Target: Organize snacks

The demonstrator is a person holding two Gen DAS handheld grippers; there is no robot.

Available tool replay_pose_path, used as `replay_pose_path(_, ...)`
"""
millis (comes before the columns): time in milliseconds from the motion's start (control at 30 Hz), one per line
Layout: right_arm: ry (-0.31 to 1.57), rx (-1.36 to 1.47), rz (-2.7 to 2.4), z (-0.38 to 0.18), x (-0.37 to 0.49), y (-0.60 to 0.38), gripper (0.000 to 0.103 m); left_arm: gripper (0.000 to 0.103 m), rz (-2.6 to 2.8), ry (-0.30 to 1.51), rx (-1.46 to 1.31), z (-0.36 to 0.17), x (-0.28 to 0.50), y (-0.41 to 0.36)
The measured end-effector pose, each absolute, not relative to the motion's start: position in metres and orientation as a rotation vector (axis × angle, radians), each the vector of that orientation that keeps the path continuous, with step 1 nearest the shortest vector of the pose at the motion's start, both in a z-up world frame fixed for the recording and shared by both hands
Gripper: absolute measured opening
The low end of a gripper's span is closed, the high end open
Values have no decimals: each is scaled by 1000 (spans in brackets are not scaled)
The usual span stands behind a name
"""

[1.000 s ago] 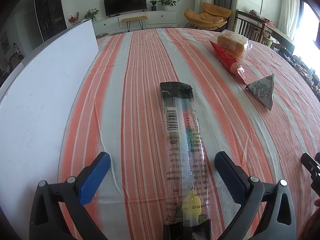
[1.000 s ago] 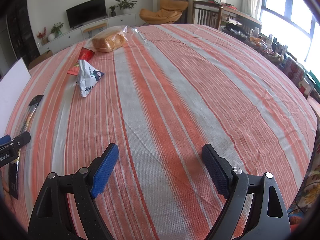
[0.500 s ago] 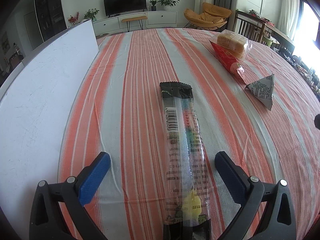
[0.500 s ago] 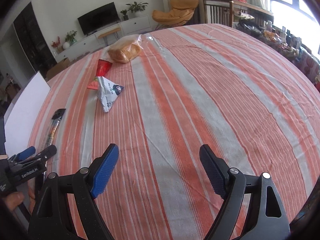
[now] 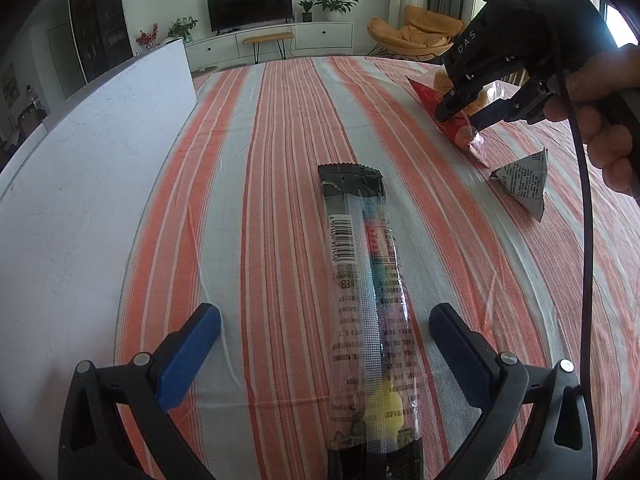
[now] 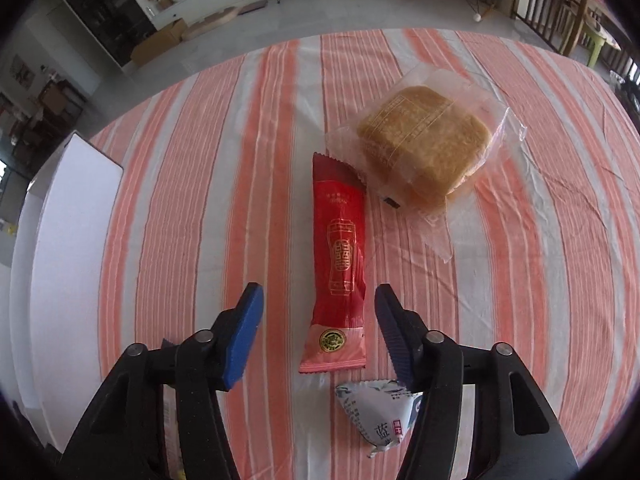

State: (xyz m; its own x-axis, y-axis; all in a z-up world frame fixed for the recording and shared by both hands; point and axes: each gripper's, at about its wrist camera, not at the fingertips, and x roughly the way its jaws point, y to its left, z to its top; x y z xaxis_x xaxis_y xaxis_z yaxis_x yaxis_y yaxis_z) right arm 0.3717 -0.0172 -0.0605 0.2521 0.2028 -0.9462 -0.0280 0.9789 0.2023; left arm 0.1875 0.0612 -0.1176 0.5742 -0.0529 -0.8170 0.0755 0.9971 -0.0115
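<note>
A long black snack stick lies on the striped tablecloth between the fingers of my open left gripper, not gripped. My right gripper is open and hangs over a long red snack packet, one finger on each side of it. Beyond it lies a bagged bread cake. A white triangular pouch lies under the right finger. In the left wrist view the right gripper hovers over the red packet, with the triangular pouch nearby.
A white box stands along the table's left side; it also shows in the right wrist view. The striped tablecloth covers a round table. Chairs and a TV cabinet stand beyond the far edge.
My right gripper has swung forward and left across the table and tilted down over the red packet, its fingers closer together than before. The left gripper and the black stick have not moved.
</note>
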Motion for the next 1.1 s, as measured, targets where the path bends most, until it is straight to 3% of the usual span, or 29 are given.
replay_pose_path(33, 1319, 151, 155, -64, 375, -17, 37, 103, -76, 956, 25, -117, 188, 61)
replay_pose_path(100, 1302, 168, 181, -63, 375, -18, 13, 103, -76, 956, 24, -117, 189, 61)
replay_pose_path(367, 1101, 425, 352, 15, 313, -46, 12, 103, -75, 956, 26, -117, 189, 61)
replay_pose_path(500, 1103, 462, 461, 46, 250, -63, 12, 103, -74, 956, 28, -118, 190, 60)
replay_pose_path(600, 1146, 377, 411, 38, 199, -77, 12, 103, -74, 955, 28, -118, 190, 60)
replay_pose_path(767, 1206, 169, 156, -23, 145, -94, 13, 103, -74, 955, 28, -118, 190, 60)
replay_pose_path(833, 1154, 136, 108, -41, 131, -95, 20, 103, -74, 955, 28, -118, 190, 60)
replay_pose_path(900, 1094, 158, 74, -54, 122, -100, 42, 103, -74, 955, 28, -118, 190, 60)
replay_pose_path(933, 1063, 187, 52, -58, 118, -102, 64, 103, -74, 955, 28, -118, 190, 60)
replay_pose_path(1100, 961, 242, 10, -69, 105, -108, 67, 103, -74, 955, 28, -118, 190, 60)
